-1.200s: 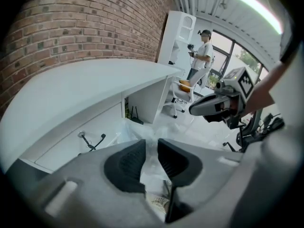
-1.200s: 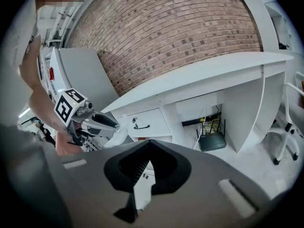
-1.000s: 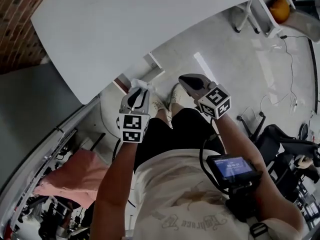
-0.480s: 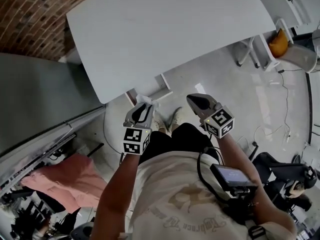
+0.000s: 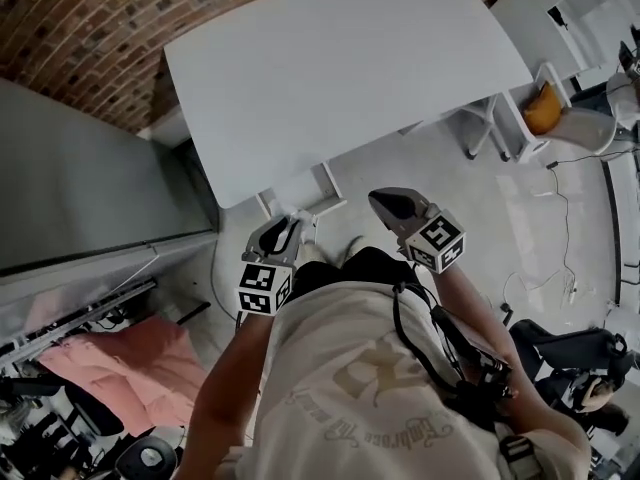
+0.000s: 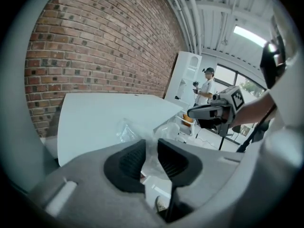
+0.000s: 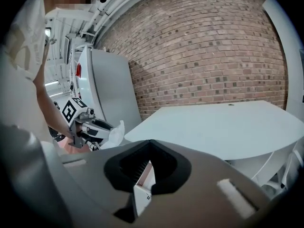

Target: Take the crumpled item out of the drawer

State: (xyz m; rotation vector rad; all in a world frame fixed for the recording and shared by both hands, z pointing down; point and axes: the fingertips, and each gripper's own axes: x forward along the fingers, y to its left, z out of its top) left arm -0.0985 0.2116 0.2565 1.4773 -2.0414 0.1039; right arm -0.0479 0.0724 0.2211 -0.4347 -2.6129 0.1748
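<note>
Left gripper view: the two dark ribbed pads [image 6: 130,161] of the left gripper [image 6: 151,145] stand close together and pinch the crumpled item [image 6: 126,130], a thin, translucent white wad. Part of it is caught in the narrow gap between the pads. The rest bunches out past the fingertips, towards the near edge of the white table [image 6: 95,122]. It touches only the pads and hangs clear of the table top. Behind the table rises a brick wall [image 6: 104,46], and a person [image 6: 207,87] stands far off at the right.

Right gripper view: the pads of the right gripper [image 7: 149,145] meet at their tips, with nothing caught between them. At the left of this view the left gripper is seen from the side, the crumpled item [image 7: 116,130] standing out from its tip.

Head view: both grippers are held side by side and apart, in front of the holder's torso. The crumpled item [image 5: 299,215] sits at the tip of the left gripper [image 5: 284,228], just off the table's near edge. The right gripper [image 5: 385,201] is well apart from it. A grey cabinet [image 5: 80,178] flanks the table's left edge, with a pink cloth [image 5: 130,363] lower left.
</note>
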